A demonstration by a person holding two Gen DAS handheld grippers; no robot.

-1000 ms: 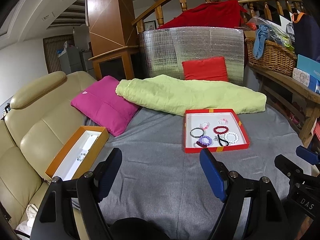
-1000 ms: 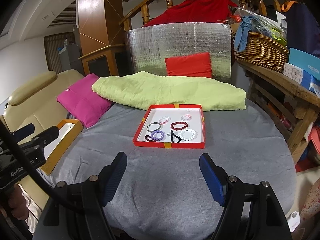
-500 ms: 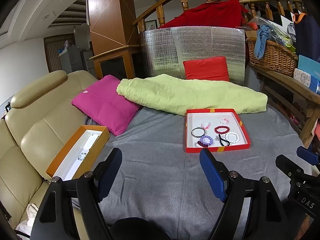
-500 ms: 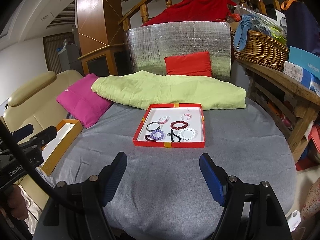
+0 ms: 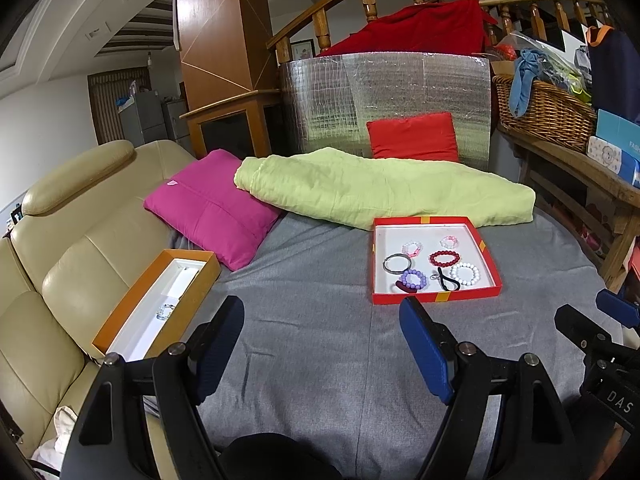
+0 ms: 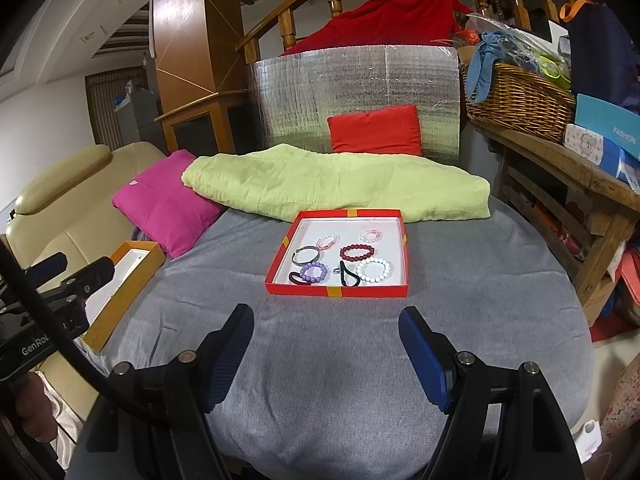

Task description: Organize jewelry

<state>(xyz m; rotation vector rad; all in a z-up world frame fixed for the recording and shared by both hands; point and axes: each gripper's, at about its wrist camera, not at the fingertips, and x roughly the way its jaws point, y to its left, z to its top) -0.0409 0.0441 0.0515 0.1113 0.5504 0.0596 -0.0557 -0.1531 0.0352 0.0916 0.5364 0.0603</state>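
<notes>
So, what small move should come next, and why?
Probably bring the right gripper forward to the red tray and down over the white bead bracelet. Both grippers are open and hold nothing, the tray holds most pieces, and the orange box holds one.

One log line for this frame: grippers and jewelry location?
left gripper: open, empty | right gripper: open, empty | bracelets: in red tray | one bracelet: orange box

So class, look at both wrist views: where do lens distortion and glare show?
Left wrist view: fisheye bends the stair railing and darkens the corners. Right wrist view: same bending; glare flares on the foil panel and wooden pillar, while the red tray stays sharp.
</notes>
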